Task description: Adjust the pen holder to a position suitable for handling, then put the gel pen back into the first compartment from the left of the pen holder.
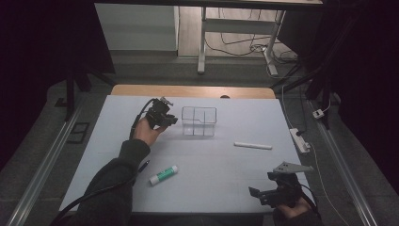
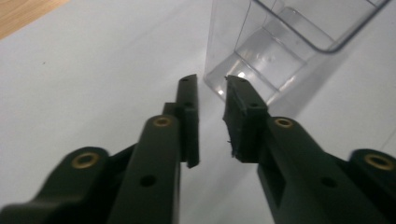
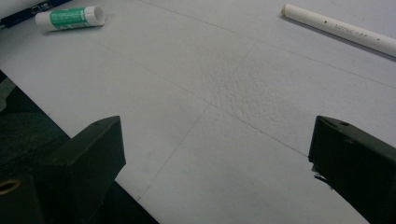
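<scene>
A clear plastic box (image 1: 199,121) with inner dividers stands at the back middle of the white sheet (image 1: 211,188). My left gripper (image 1: 172,120) is held just left of the box, its jaws pointing at it. In the left gripper view the left gripper (image 2: 211,84) has its jaws a narrow gap apart with nothing between them, and the box's (image 2: 280,46) lower corner sits just beyond the tips. My right gripper (image 1: 259,186) hovers near the front right edge. The right gripper view shows that gripper (image 3: 217,135) wide open over bare sheet.
A green-and-white glue stick (image 1: 163,174) (image 3: 70,17) lies at the front left, with a dark pen (image 1: 143,165) beside it near the left sleeve. A white tube (image 1: 253,145) (image 3: 341,30) lies right of centre. Desk legs and cables stand beyond the table.
</scene>
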The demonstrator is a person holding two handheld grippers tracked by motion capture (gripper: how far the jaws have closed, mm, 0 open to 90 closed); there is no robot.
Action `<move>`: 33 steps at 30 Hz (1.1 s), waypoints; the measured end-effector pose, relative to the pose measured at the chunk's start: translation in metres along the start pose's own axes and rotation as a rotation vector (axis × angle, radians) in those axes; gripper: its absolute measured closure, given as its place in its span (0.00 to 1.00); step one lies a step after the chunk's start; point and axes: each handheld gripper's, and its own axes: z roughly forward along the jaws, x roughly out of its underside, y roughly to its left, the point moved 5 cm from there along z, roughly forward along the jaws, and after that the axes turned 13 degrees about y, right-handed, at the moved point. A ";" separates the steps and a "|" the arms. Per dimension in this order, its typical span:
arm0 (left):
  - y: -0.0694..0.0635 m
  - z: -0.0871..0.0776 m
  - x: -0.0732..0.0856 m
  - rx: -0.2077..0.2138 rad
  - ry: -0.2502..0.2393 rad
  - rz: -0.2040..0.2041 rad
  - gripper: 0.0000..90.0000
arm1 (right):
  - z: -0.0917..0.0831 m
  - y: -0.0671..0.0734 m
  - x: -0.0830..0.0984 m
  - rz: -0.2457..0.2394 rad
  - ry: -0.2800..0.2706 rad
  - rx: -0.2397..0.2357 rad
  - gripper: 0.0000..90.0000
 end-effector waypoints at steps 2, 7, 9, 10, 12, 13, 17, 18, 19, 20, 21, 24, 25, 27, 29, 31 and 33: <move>0.001 -0.004 0.005 -0.005 -0.004 -0.006 0.73 | 0.000 0.000 0.000 0.000 0.002 0.000 0.04; 0.000 -0.013 0.016 0.013 -0.015 -0.009 0.55 | 0.000 0.000 0.000 0.002 0.002 -0.005 0.04; -0.001 -0.016 0.020 0.012 -0.014 -0.010 0.50 | 0.000 0.000 0.000 0.003 0.003 -0.004 0.04; -0.001 -0.017 0.022 0.016 -0.012 -0.011 0.47 | 0.000 0.000 0.000 0.002 0.003 -0.004 0.04; -0.002 -0.020 0.026 0.023 -0.019 -0.012 0.38 | 0.001 0.000 0.000 0.000 0.004 -0.003 0.04; -0.003 -0.021 0.028 0.034 -0.022 -0.015 0.38 | 0.001 0.000 0.000 0.000 0.004 -0.003 0.04; -0.007 -0.027 0.035 0.041 -0.028 -0.017 0.20 | 0.000 0.000 0.000 0.002 0.005 -0.004 0.04; -0.008 -0.028 0.037 0.046 -0.025 -0.008 0.17 | 0.000 0.000 0.000 0.002 0.004 -0.004 0.04; -0.009 -0.030 0.039 0.049 -0.025 -0.007 0.16 | 0.001 0.000 0.000 0.001 0.003 -0.003 0.04; -0.009 -0.031 0.041 0.054 -0.028 -0.005 0.16 | 0.001 0.000 0.000 0.001 0.003 -0.003 0.04; -0.010 -0.033 0.043 0.063 -0.030 0.001 0.15 | 0.001 0.000 0.000 0.000 0.004 -0.003 0.04; -0.012 -0.037 0.047 0.081 -0.042 -0.006 0.11 | 0.001 0.001 -0.001 -0.005 0.007 -0.004 0.04; -0.013 -0.037 0.048 0.087 -0.039 -0.007 0.09 | 0.001 0.001 0.000 -0.004 0.007 -0.002 0.04; -0.014 -0.038 0.052 0.076 -0.035 0.003 0.05 | 0.001 0.001 0.000 -0.002 0.004 -0.001 0.04; -0.016 -0.039 0.057 0.066 -0.025 0.019 0.03 | 0.001 0.000 0.000 0.000 0.004 -0.002 0.04; -0.018 -0.040 0.063 0.060 -0.033 0.031 0.00 | 0.001 0.000 0.000 -0.002 0.003 -0.002 0.04; -0.019 -0.042 0.069 0.059 -0.035 0.042 0.00 | 0.000 0.001 0.000 -0.003 0.002 -0.002 0.04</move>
